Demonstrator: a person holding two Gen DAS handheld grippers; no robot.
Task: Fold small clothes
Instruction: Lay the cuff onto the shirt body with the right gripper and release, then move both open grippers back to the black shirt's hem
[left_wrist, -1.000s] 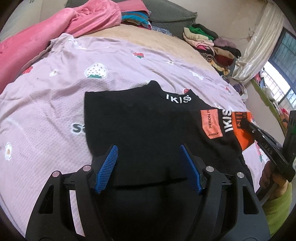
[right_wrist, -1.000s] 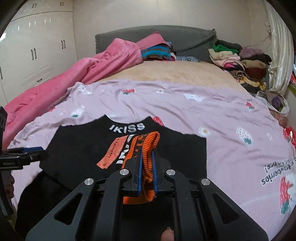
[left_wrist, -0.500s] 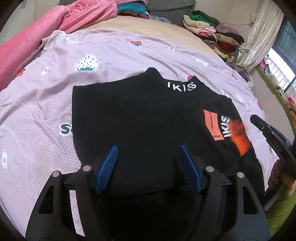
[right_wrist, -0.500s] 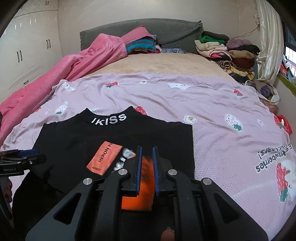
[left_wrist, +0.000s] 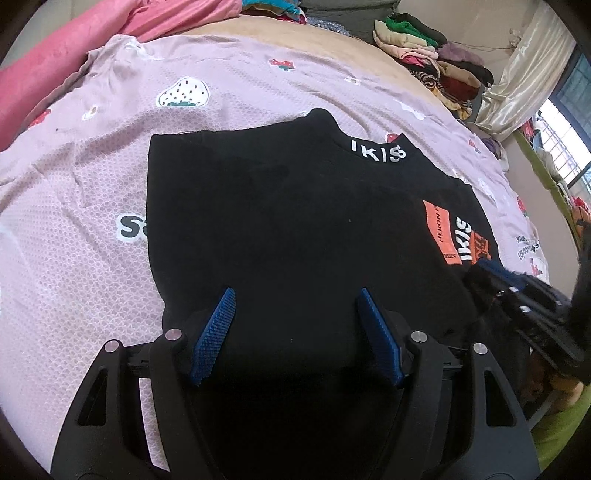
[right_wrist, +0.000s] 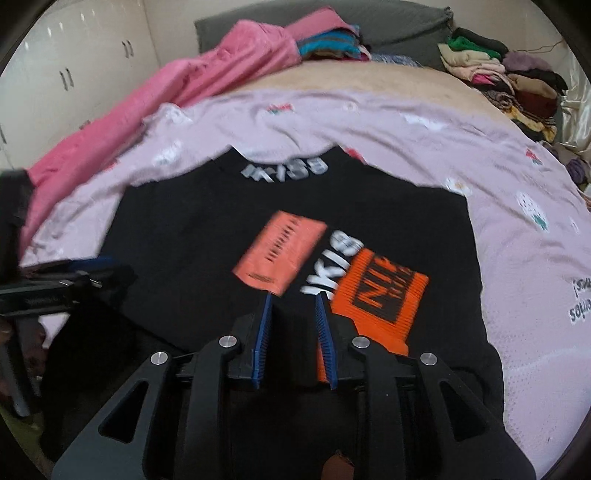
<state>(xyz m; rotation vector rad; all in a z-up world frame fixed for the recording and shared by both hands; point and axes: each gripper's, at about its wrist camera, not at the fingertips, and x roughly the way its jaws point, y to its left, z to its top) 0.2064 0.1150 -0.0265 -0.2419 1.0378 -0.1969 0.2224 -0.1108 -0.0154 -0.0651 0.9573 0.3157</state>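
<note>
A small black sweater (left_wrist: 280, 229) with a white-lettered collar lies flat on the lilac strawberry sheet (left_wrist: 92, 184); it also shows in the right wrist view (right_wrist: 192, 229). Its folded-in sleeve with an orange patch (right_wrist: 280, 251) and orange cuff (right_wrist: 380, 299) lies across the body. My left gripper (left_wrist: 295, 295) is open and empty over the sweater's lower part. My right gripper (right_wrist: 293, 299) is open and empty just short of the cuff; it shows blurred at the right of the left wrist view (left_wrist: 495, 273).
A pink blanket (right_wrist: 184, 85) lies bunched at the far left of the bed. Folded clothes are piled at the far right (right_wrist: 509, 77) by the curtain. A grey headboard cushion (right_wrist: 388, 22) and white cupboards (right_wrist: 74, 70) stand behind.
My right gripper has lowered the orange-cuffed sleeve onto the sweater, opened and let it go. The left gripper has stayed open and moved closer over the sweater.
</note>
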